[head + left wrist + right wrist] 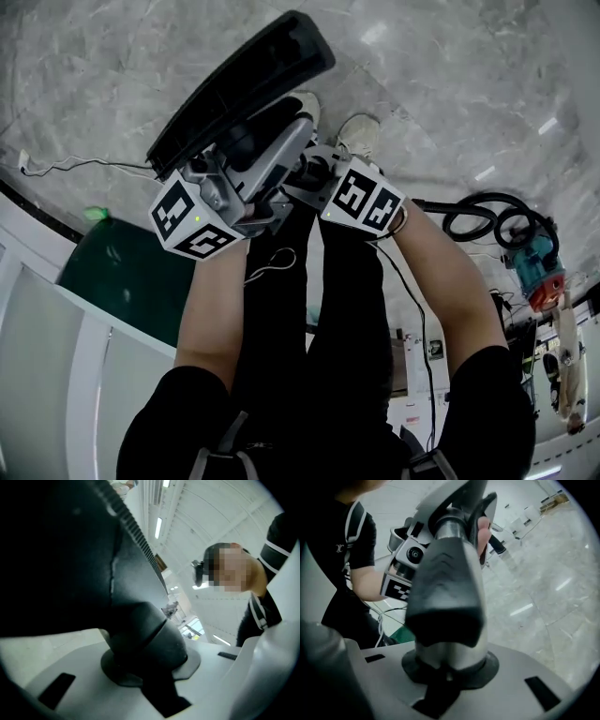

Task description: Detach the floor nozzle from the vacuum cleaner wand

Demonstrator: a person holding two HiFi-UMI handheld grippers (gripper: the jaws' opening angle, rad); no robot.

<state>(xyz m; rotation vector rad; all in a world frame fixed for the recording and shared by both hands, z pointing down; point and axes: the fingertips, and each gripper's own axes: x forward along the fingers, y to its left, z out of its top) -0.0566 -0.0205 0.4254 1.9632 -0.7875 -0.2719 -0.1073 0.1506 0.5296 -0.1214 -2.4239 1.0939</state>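
Head view showed the black floor nozzle (246, 80) held up above the marble floor (450, 84), tilted, in front of your legs. From it ran a silver-and-black tube (450, 597), and your right gripper (449, 667) was clamped on that tube. Your left gripper (145, 667) pinched the nozzle's dark neck joint (140, 634), close beside the right one.

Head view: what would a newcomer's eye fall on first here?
A black floor nozzle is held up at the top centre, the left gripper and the right gripper clamped on its neck. At the right, a coiled black hose and a teal device lie on the marble floor.
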